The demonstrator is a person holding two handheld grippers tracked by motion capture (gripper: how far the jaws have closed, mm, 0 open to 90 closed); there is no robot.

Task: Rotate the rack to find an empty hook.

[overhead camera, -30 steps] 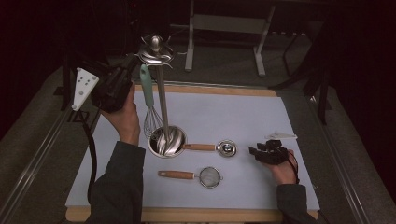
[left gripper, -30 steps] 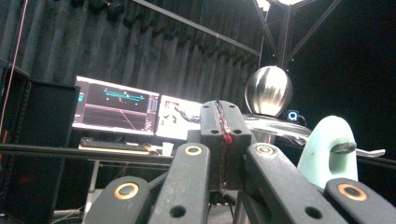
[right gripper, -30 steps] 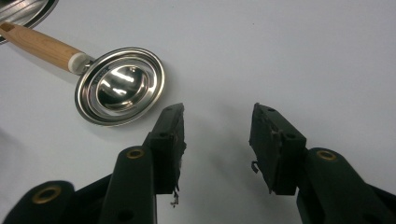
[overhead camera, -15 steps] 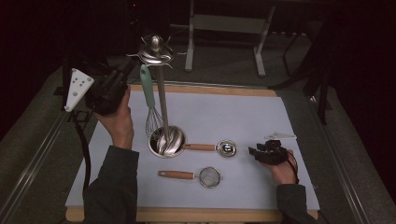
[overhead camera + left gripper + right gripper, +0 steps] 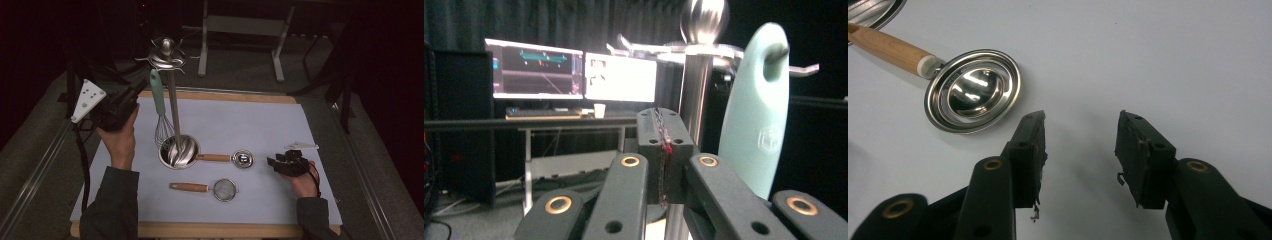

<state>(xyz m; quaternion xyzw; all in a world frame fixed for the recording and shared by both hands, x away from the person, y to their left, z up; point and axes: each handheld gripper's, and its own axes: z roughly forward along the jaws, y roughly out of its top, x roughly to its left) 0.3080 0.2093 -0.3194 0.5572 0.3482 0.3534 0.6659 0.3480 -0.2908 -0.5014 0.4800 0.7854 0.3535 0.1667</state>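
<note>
High view: a person's left hand (image 5: 120, 142) holds the left gripper (image 5: 131, 96) raised at about 9 o'clock from a steel rack (image 5: 172, 112), its tip pointing toward the rack's top. A whisk (image 5: 160, 117) with a mint-green handle hangs from one of the rack's hooks, its wires just above the rack's round base. A second ago this gripper sat closer to the whisk handle – it has since drawn back a little to the left and turned, its grey plate (image 5: 87, 100) now lower. At 3 o'clock from the base lies a spoon (image 5: 231, 158) with a wooden handle, and at 5 o'clock a strainer (image 5: 216, 189), both flat on the white mat (image 5: 250, 120). The right gripper (image 5: 276, 163) rests low on the mat at 3 o'clock from the spoon, unmoved since the earlier frame.

Left gripper view: the jaws are pressed together with nothing between them. Beyond them stands the rack's pole, with the whisk handle (image 5: 756, 115) hanging from a hook at 2 o'clock, apart from the jaws.

Right gripper view: the jaws stand wide apart over bare mat – nothing held. The spoon's bowl (image 5: 973, 91) lies at 10 o'clock, near the nearer jaw but not touching it.
</note>
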